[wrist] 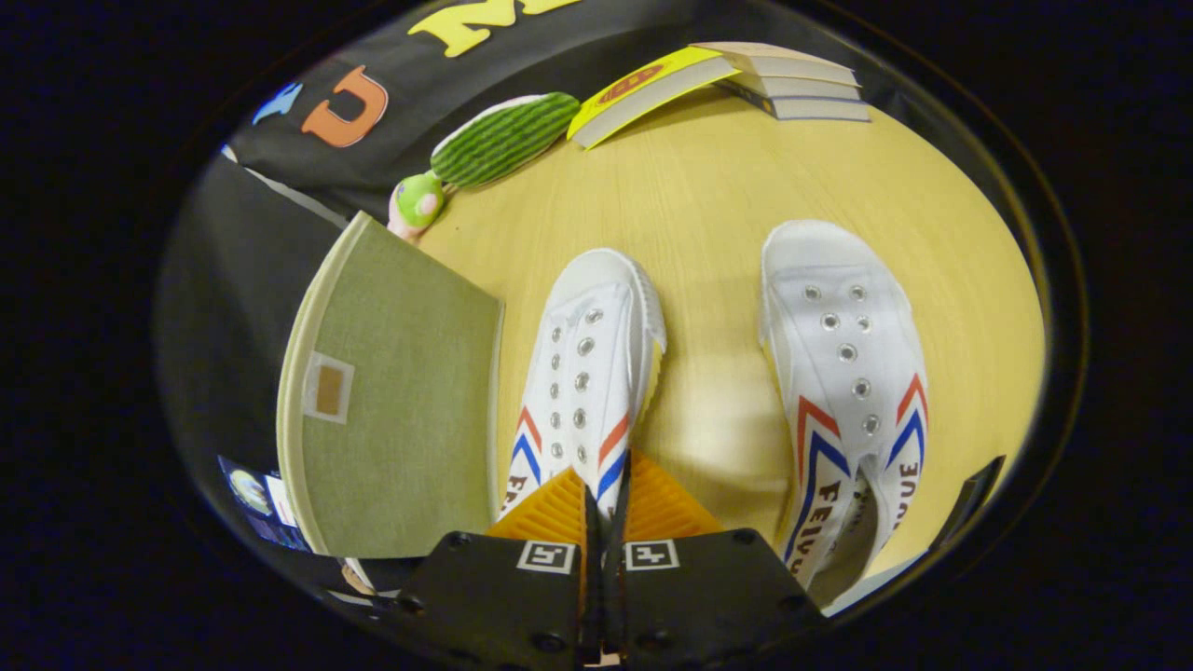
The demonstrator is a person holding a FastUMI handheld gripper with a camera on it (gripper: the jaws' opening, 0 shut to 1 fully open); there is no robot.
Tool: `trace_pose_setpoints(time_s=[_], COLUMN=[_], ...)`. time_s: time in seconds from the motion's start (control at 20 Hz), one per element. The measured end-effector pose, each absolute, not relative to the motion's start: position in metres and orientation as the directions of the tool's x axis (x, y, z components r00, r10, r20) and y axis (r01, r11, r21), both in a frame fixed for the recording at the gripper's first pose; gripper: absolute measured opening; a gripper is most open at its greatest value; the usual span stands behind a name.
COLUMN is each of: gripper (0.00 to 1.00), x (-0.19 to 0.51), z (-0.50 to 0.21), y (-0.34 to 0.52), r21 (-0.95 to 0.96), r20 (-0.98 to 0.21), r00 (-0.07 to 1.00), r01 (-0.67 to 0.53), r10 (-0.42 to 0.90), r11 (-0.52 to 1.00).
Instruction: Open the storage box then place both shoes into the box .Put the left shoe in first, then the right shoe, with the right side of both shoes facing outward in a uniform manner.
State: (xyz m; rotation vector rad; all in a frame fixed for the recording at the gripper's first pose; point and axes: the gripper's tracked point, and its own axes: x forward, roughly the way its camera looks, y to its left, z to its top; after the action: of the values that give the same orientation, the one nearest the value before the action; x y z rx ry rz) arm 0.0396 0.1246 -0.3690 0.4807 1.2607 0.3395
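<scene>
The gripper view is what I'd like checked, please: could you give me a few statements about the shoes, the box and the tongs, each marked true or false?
1. The tongs are closed on the side wall of the left shoe. True.
2. The right shoe lies inside the storage box. False: it sits on the wooden table, beside the left shoe.
3. Both shoes point their toes away from the tongs. True.
4. The storage box lies between the two shoes. False: it is on the far side of the left shoe from the right shoe.
5. A green plush toy lies beyond the box. True.
6. The books are stacked on the box. False: they rest on the table beyond the shoes.
</scene>
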Motion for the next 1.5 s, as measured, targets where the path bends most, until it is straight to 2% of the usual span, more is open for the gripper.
trace_pose_setpoints(time_s=[0.2,0.45,0.65,0.9,1.1,1.5], gripper=[0.06,0.06,0.06,0.06,0.06,0.06], x=[0.031,0.011,0.009,0.015,0.02,0.02], z=[-0.331,-0.247,-0.175,-0.116,-0.105,-0.153], y=[0.126,0.131,0.152,0.203,0.257,0.333], r21=[0.575,0.602,0.61,0.625,0.641,0.664], r20=[-0.785,-0.74,-0.693,-0.651,-0.633,-0.681], r00=[0.31,0.383,0.432,0.441,0.425,0.308], r01=[0.038,0.008,-0.077,-0.151,-0.179,-0.122], r10=[0.537,0.553,0.578,0.618,0.646,0.664], r11=[0.817,0.799,0.789,0.766,0.746,0.737])
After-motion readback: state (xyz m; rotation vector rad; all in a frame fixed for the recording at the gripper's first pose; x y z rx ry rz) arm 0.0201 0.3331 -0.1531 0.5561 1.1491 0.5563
